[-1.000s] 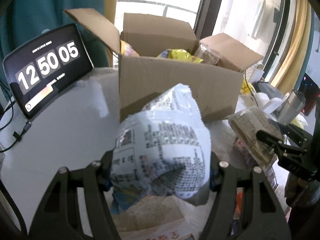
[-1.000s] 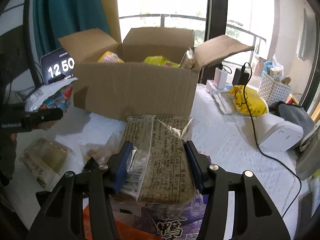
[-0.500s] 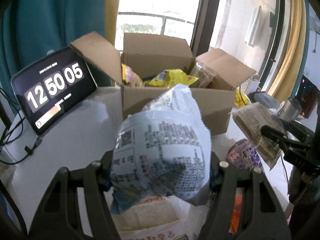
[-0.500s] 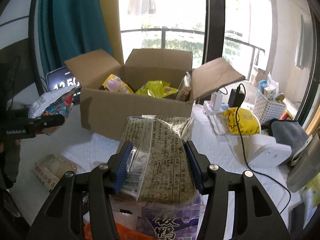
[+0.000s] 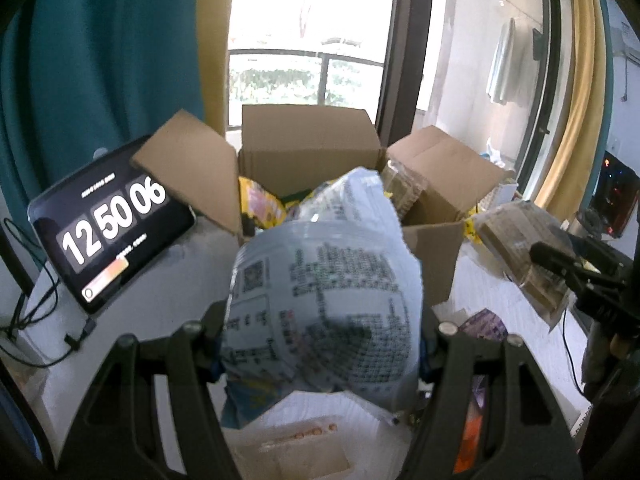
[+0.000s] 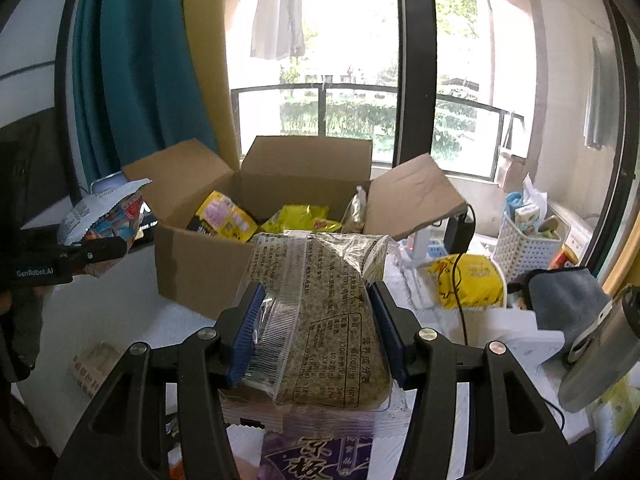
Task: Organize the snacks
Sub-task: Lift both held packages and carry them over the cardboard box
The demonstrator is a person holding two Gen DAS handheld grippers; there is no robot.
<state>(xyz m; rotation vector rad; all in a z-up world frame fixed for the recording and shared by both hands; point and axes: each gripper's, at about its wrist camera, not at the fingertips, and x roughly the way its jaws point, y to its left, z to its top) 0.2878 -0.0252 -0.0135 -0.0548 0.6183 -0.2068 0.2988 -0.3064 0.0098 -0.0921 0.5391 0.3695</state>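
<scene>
My left gripper point(image 5: 322, 344) is shut on a puffy white snack bag point(image 5: 324, 300) with black print, held above the table in front of the open cardboard box point(image 5: 308, 152). My right gripper point(image 6: 316, 320) is shut on a clear pack of brown seed bars point(image 6: 328, 320), also held up in front of the box point(image 6: 200, 264). The box holds yellow snack packets point(image 6: 298, 218). The left gripper and its white bag point(image 6: 104, 216) show at the left of the right wrist view. The right gripper and its pack point(image 5: 520, 248) show at the right of the left wrist view.
A tablet showing a clock point(image 5: 112, 224) leans left of the box. A purple snack bag point(image 6: 316, 452) and other packets point(image 5: 296, 448) lie on the white table below the grippers. A white basket point(image 6: 524, 248), a yellow bag point(image 6: 468, 280), cables and a metal flask point(image 6: 600, 344) stand at the right.
Both grippers have risen with their packs, so the inside of the box comes into view. The grips have not changed.
</scene>
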